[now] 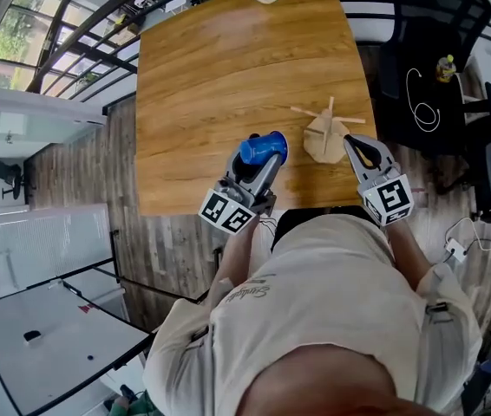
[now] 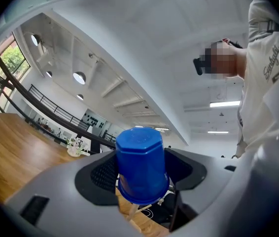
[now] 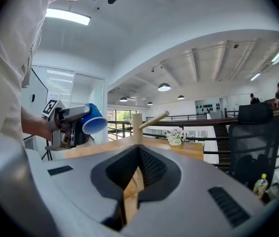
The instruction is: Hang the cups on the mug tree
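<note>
Jaws of left gripper (image 1: 261, 161) pinch a tilted blue plastic cup (image 2: 142, 164); right gripper (image 1: 356, 148) clamps the pale wooden mug tree (image 1: 325, 137) base on the brown wooden table (image 1: 228, 76) beside black railings (image 1: 81, 50).

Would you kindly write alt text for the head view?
From above, a person at a wooden table holds a blue cup in the left gripper, beside a bare wooden mug tree whose base the right gripper pinches.

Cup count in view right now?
1. A blue cup is clamped in the left gripper, near the table's front edge. The mug tree pegs show none; no others are visible.
</note>
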